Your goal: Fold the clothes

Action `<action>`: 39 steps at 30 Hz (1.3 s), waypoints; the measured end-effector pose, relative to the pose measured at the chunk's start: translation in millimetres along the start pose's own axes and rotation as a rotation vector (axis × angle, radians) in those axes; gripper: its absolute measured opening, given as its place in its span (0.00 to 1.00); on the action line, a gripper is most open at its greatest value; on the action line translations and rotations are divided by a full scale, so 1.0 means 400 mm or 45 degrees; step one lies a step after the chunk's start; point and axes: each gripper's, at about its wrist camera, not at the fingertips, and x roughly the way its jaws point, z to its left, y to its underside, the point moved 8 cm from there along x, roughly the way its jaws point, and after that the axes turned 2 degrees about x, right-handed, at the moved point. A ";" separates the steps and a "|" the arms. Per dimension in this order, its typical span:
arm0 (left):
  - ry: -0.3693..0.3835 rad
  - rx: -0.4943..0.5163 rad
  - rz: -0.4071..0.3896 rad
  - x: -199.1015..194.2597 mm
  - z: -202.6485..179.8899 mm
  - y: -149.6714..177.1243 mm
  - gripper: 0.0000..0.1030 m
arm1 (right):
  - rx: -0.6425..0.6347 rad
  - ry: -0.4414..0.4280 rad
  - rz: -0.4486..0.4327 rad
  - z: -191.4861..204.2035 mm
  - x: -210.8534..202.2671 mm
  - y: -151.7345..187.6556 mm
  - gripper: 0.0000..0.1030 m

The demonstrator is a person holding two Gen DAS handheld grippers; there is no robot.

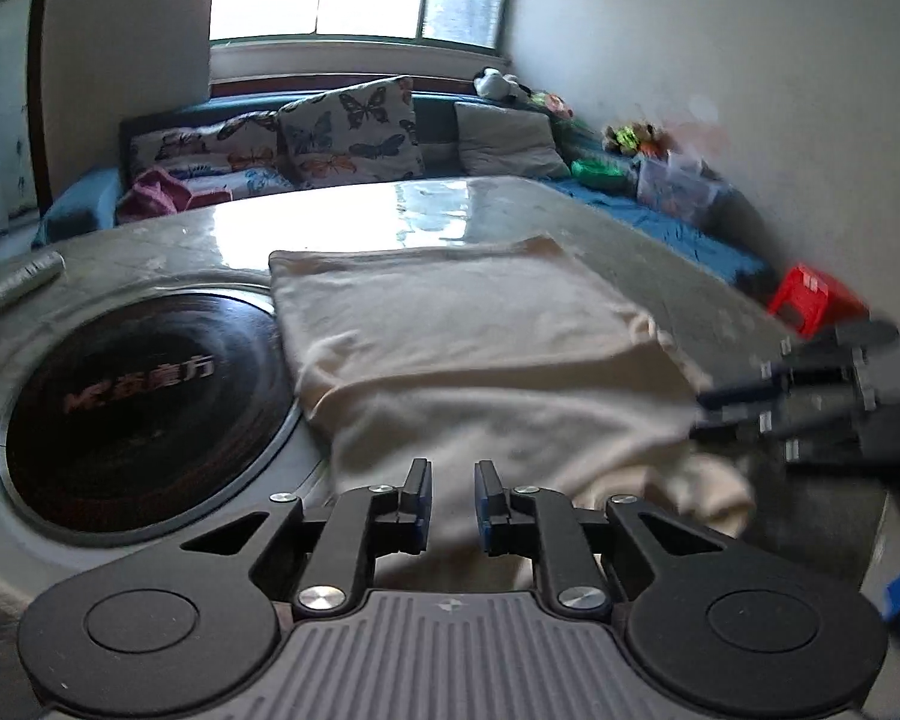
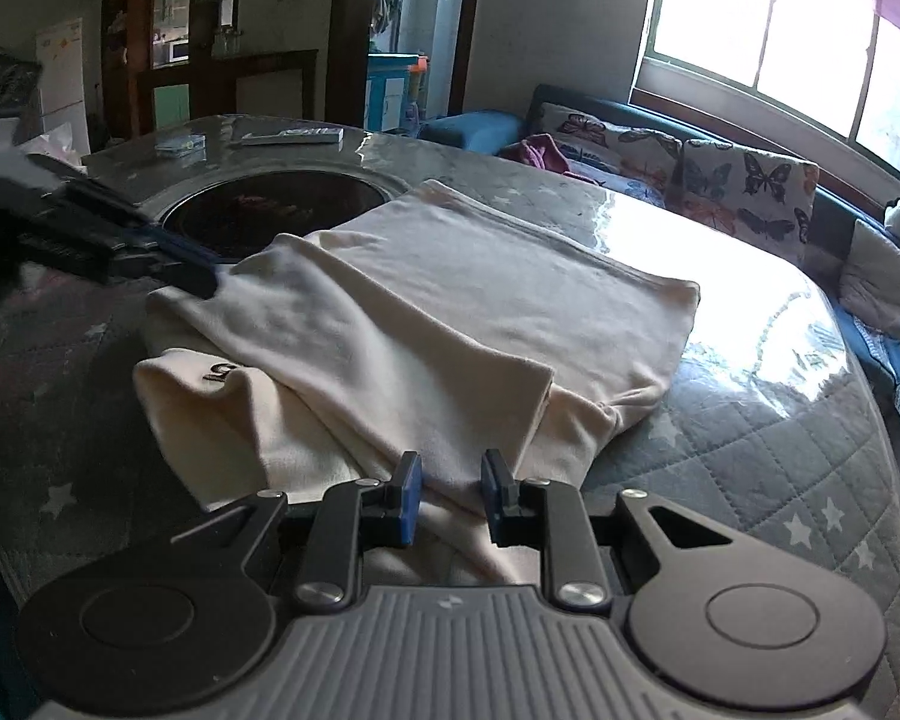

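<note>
A cream garment (image 1: pixel 468 348) lies folded in layers on the table, also in the right wrist view (image 2: pixel 426 312). My left gripper (image 1: pixel 453 495) is open just above its near edge, with cloth showing between the fingers. It also shows at the garment's left corner in the right wrist view (image 2: pixel 204 276). My right gripper (image 2: pixel 450 498) is open over the garment's near right edge, nothing clamped. It appears blurred at the right in the left wrist view (image 1: pixel 708 417), at the cloth's edge.
A round black hotplate (image 1: pixel 144 408) is set into the table left of the garment. The table (image 2: pixel 750 438) has a quilted grey cover with stars. A sofa with butterfly cushions (image 1: pixel 348 132) runs behind. A red stool (image 1: pixel 810 297) stands right.
</note>
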 end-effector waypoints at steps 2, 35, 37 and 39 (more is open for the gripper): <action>-0.011 0.086 0.005 -0.023 -0.012 0.024 0.18 | 0.006 -0.003 -0.010 0.000 -0.013 -0.003 0.20; 0.129 0.344 -0.155 0.022 -0.104 -0.031 0.08 | -0.456 -0.019 -0.053 0.106 -0.048 0.036 0.63; 0.145 0.283 -0.148 0.029 -0.092 -0.050 0.08 | -0.464 -0.009 -0.067 0.101 -0.028 0.029 0.62; 0.159 0.239 -0.144 0.034 -0.085 -0.064 0.08 | -0.456 -0.014 -0.078 0.098 -0.016 0.022 0.59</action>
